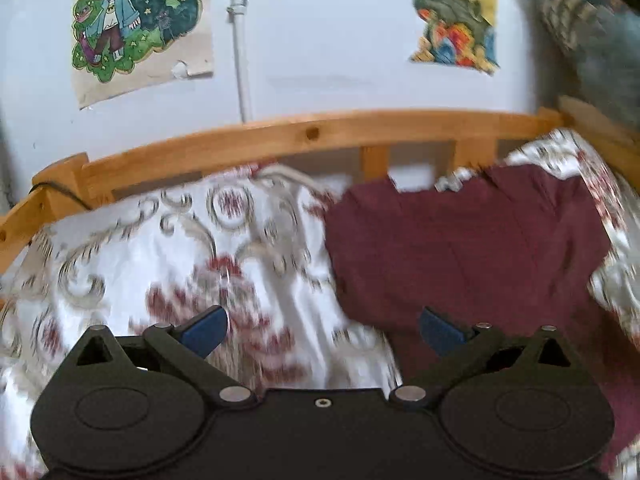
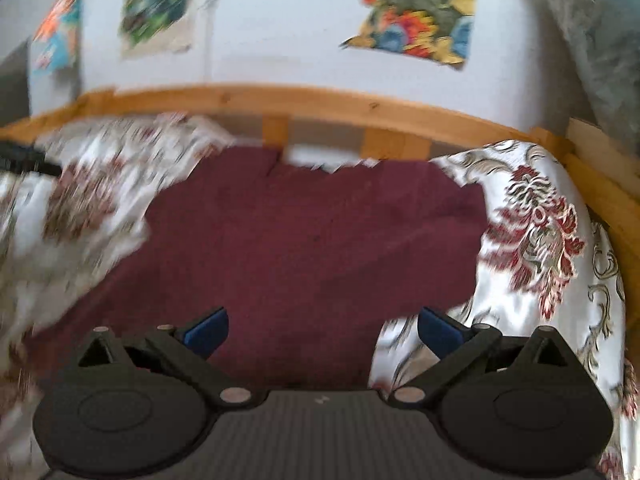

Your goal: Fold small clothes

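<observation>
Ahead of the spread right tool (image 2: pixel 323 330) lies the maroon garment (image 2: pixel 312 240).

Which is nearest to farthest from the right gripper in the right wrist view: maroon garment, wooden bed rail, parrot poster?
From the right gripper:
1. maroon garment: spread on the patterned bedcover, directly ahead between the open fingers.
2. wooden bed rail: behind the garment, along the bed's far edge.
3. parrot poster: on the wall above the rail, upper right.
</observation>
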